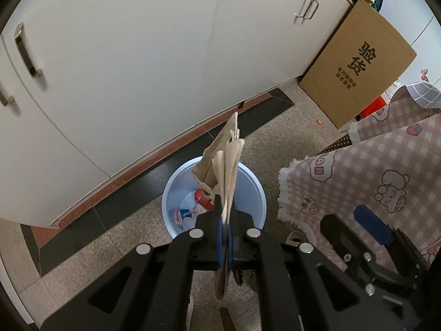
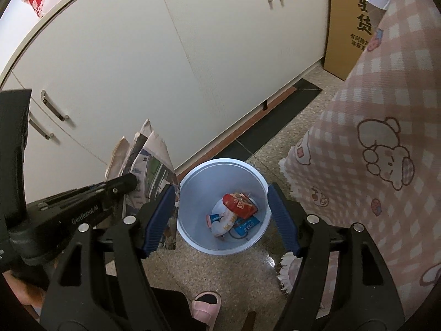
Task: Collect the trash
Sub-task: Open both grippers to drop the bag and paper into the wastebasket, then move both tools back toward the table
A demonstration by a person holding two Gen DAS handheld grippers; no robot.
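Note:
A light blue trash bin (image 1: 256, 193) (image 2: 193, 176) stands on the speckled floor by the white cabinets, with wrappers (image 2: 234, 212) inside. My left gripper (image 1: 224, 212) is shut on a folded newspaper (image 1: 226, 162), held edge-on above the bin's mouth. In the right wrist view that newspaper (image 2: 150, 162) hangs just left of the bin, pinched by the left gripper (image 2: 132, 183). My right gripper (image 2: 222, 191) stands open above the bin with nothing between its fingers; its blue pads (image 2: 158, 220) frame the bin's rim.
White cabinet doors (image 1: 137, 69) run behind the bin. A cardboard box (image 1: 358, 63) leans at the right. A pink checked cloth (image 2: 372, 143) hangs close on the right. A pink slipper (image 2: 206, 306) shows at the bottom.

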